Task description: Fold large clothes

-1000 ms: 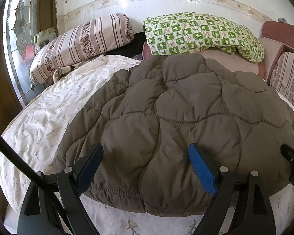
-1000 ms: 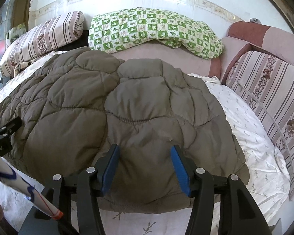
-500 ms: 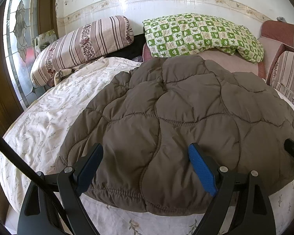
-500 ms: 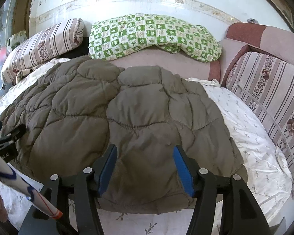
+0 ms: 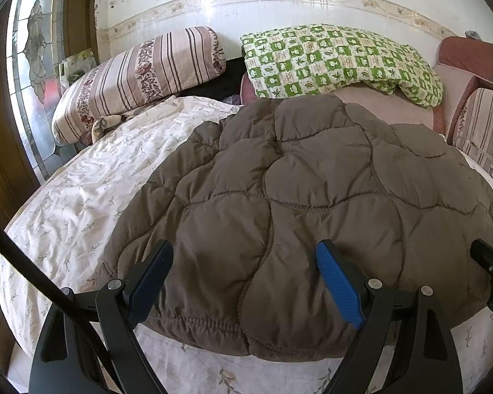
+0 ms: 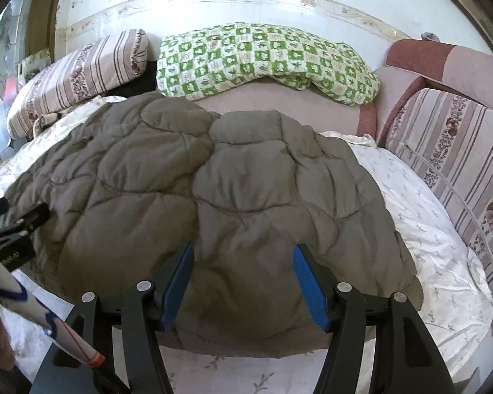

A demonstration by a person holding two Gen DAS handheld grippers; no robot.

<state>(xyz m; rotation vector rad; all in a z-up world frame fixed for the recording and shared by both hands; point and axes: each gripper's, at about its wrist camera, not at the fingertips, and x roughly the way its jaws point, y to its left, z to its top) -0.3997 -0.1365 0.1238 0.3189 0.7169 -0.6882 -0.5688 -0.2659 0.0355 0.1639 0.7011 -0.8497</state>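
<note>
Olive-brown quilted jacket (image 5: 312,190), cream floral sheet (image 5: 82,197), green-checked blanket (image 5: 338,59), striped pillow (image 5: 141,78).

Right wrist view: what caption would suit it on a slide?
Right gripper, jaws opening and gripping nothing, poised above the near edge of a brown quilted coat spread on a floral sheet.
</note>
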